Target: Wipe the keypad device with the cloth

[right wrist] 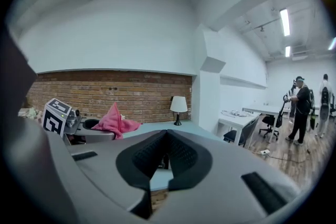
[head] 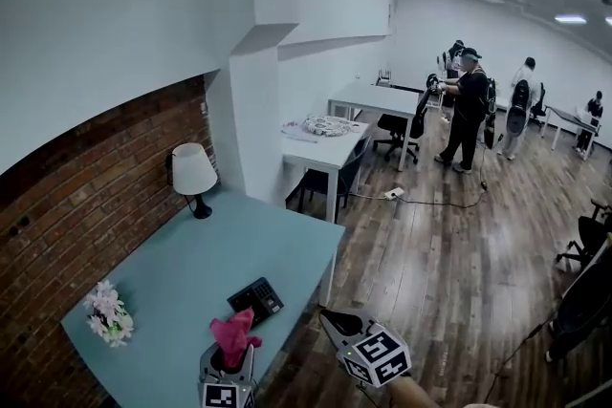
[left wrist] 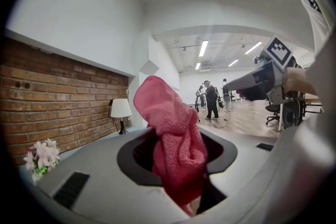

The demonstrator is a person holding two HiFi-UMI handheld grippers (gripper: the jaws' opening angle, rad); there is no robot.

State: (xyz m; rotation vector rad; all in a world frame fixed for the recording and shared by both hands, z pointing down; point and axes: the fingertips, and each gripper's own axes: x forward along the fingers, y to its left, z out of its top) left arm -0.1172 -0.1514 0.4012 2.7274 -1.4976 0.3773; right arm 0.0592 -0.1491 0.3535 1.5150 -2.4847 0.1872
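Note:
The black keypad device [head: 255, 299] lies near the front right edge of the light blue table [head: 182, 277]. Just in front of it, a pink cloth [head: 232, 335] sticks up out of my left gripper [head: 228, 368], which is shut on it. In the left gripper view the cloth [left wrist: 167, 113] fills the gap between the jaws of the left gripper [left wrist: 176, 157] and hangs over them. My right gripper [head: 337, 325] hovers off the table's right edge, above the floor. Its jaws [right wrist: 164, 138] are shut with nothing between them. The right gripper view shows the left gripper [right wrist: 79, 126] holding the cloth [right wrist: 115, 120].
A white table lamp [head: 193, 175] stands at the table's far end by the brick wall [head: 86, 196]. A small bunch of pale flowers [head: 108, 311] lies at the table's left. White desks [head: 330, 140], office chairs and several people [head: 469, 105] are farther off across the wooden floor.

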